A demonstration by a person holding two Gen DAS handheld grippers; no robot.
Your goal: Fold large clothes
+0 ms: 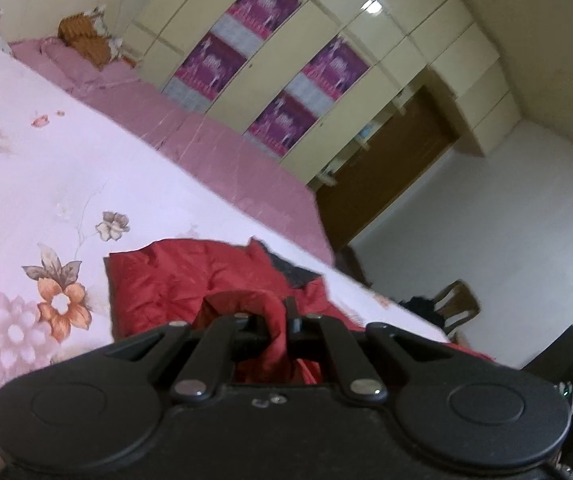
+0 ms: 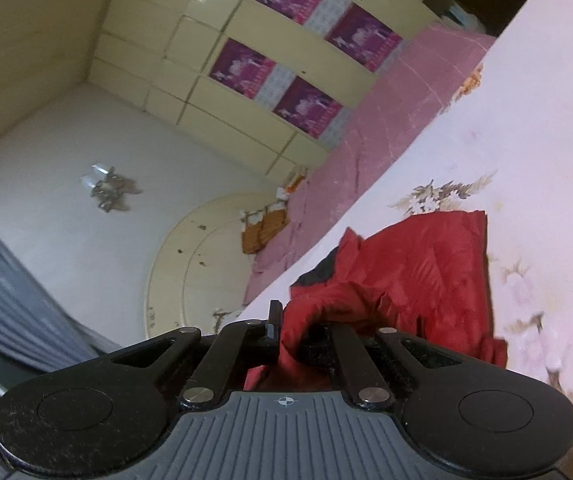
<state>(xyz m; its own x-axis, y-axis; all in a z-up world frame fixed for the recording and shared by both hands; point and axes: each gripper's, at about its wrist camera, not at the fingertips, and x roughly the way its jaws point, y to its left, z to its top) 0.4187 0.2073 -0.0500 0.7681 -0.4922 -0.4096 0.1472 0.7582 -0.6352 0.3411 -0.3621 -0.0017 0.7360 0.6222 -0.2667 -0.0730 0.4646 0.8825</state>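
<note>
A red garment with dark lining [image 1: 174,280] lies on the floral bedspread [image 1: 46,168]. In the left wrist view my left gripper [image 1: 276,326] is shut on a bunched fold of the red garment, lifted off the bed. In the right wrist view the same red garment [image 2: 426,272] spreads over the floral bedspread [image 2: 526,140]. My right gripper [image 2: 286,328] is shut on another bunched edge of it. Both cameras are strongly tilted. The pinched cloth hides the fingertips.
A pink sheet [image 1: 222,148] covers the far side of the bed, with an orange pillow [image 1: 82,40] at the curved headboard [image 2: 190,264]. A cream wardrobe with purple panels [image 1: 270,64] stands behind. A wooden chair [image 1: 454,300] and grey curtain [image 2: 2,288] are nearby.
</note>
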